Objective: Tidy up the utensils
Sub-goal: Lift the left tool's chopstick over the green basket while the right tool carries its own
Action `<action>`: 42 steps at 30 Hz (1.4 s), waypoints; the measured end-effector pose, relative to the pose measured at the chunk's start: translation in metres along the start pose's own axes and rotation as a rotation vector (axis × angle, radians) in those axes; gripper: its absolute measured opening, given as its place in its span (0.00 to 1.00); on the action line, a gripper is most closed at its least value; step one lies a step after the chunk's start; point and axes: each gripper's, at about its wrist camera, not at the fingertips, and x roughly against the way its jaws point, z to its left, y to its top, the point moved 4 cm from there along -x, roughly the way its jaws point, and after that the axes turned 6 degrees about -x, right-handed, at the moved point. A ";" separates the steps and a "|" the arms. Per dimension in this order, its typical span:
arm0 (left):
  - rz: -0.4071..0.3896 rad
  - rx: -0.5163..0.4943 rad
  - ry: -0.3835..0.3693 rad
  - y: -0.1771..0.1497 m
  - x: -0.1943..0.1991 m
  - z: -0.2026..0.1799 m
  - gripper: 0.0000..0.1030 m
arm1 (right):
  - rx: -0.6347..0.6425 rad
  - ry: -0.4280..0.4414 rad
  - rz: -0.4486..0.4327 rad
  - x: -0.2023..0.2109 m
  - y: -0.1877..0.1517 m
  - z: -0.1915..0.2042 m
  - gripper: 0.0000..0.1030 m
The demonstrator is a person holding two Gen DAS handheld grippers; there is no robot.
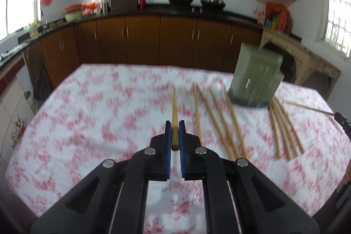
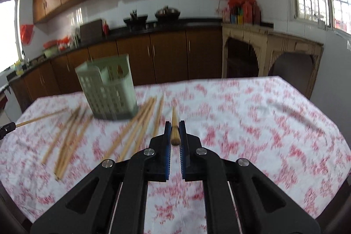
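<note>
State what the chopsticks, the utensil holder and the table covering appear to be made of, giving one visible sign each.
Chopsticks: probably bamboo or wood, matte tan.
Utensil holder: likely moulded plastic, pale green with a slotted grid.
Table covering: seemingly cloth, white with red print, slightly wrinkled; blur leaves it uncertain.

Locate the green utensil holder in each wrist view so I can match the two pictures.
Left wrist view: the green utensil holder stands right of centre on the far part of the table, beyond the loose chopsticks.
Right wrist view: the same holder stands left of centre, with chopsticks lying on both sides of its base.
Shared landmark: the pots on the stove on the back counter.
</note>
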 end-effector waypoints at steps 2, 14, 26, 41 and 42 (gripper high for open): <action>-0.046 0.001 -0.003 0.012 0.009 0.001 0.07 | -0.001 0.008 -0.050 0.008 0.013 0.002 0.07; -0.223 0.020 -0.005 0.062 0.038 0.006 0.07 | -0.014 0.018 -0.175 0.018 0.060 0.008 0.07; -0.249 0.035 0.012 0.112 0.035 0.019 0.07 | -0.064 0.009 -0.147 0.006 0.113 0.011 0.07; -0.385 -0.065 -0.242 0.229 0.102 -0.053 0.07 | -0.033 0.243 -0.210 0.049 0.200 0.061 0.07; -0.385 -0.079 -0.251 0.234 0.102 -0.061 0.07 | -0.027 0.255 -0.201 0.046 0.200 0.065 0.07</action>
